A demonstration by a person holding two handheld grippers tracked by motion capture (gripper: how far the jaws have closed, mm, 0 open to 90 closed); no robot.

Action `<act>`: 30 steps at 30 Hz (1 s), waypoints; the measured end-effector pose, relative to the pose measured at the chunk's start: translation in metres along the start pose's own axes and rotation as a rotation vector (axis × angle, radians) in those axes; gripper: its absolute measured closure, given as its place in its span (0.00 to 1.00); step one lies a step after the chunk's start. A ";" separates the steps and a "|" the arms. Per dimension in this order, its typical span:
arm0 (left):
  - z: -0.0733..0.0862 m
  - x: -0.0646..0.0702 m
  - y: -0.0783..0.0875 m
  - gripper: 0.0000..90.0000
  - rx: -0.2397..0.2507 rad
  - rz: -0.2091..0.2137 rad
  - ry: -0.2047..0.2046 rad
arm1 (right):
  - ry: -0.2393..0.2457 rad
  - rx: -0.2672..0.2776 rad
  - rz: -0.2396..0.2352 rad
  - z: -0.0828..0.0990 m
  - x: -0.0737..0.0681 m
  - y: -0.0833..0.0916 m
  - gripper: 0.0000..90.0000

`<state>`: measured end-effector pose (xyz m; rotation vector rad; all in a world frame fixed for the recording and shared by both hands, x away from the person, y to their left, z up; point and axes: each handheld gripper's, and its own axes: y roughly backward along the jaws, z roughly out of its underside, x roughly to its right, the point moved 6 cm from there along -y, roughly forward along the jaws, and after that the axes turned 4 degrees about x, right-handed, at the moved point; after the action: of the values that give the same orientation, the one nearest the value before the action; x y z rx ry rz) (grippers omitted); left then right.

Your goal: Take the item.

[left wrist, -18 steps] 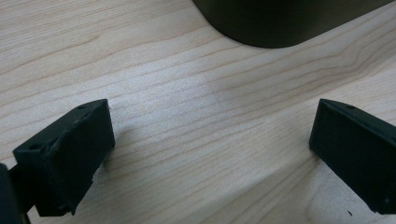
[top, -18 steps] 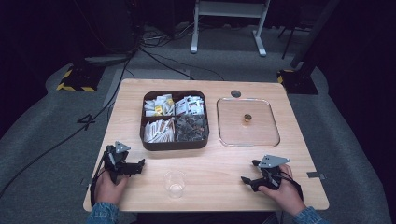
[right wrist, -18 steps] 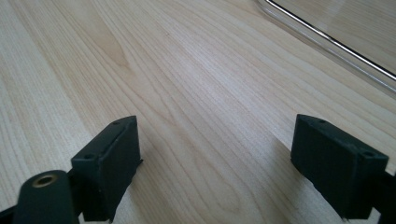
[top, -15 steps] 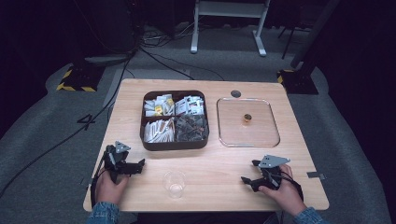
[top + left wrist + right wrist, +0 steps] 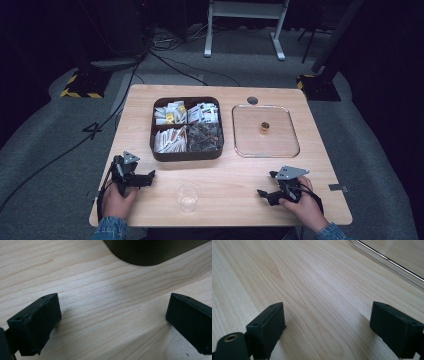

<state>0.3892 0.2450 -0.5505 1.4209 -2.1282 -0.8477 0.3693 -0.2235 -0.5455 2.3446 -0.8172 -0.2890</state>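
Note:
My left gripper (image 5: 149, 176) rests low over the wooden table (image 5: 240, 172) at the front left, held by a hand. Its jaws stand wide apart over bare wood in the left gripper view (image 5: 112, 320), with a corner of the dark box (image 5: 152, 251) ahead. My right gripper (image 5: 262, 194) rests at the front right, also open, nothing between its jaws (image 5: 327, 330). The rim of the clear tray (image 5: 392, 263) crosses that view's upper right. A clear plastic cup (image 5: 187, 196) stands upright near the front edge between the two grippers.
A dark brown four-compartment box (image 5: 186, 129) holds several sachets and packets at mid table. To its right lies the clear shallow tray (image 5: 245, 145) with a small brown cylinder (image 5: 264, 126) in it. A round grommet hole (image 5: 252, 100) sits at the back edge.

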 end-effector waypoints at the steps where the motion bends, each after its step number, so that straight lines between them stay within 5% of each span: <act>1: 0.000 0.000 0.000 0.00 0.000 0.000 0.000 | 0.000 0.000 0.000 0.000 0.000 0.000 0.14; 6: 0.000 0.000 0.000 0.00 0.000 0.000 0.000 | 0.003 -0.007 -0.012 -0.001 0.001 0.001 0.16; 10: 0.000 0.000 0.000 0.00 0.000 0.000 0.000 | -0.074 0.000 -0.056 -0.006 0.001 0.004 0.18; 30: 0.000 0.000 0.000 0.00 0.000 0.000 0.001 | 0.014 0.081 -0.069 -0.089 0.008 0.027 0.18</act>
<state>0.3890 0.2450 -0.5506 1.4209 -2.1281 -0.8466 0.3969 -0.2012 -0.4594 2.4510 -0.7549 -0.2736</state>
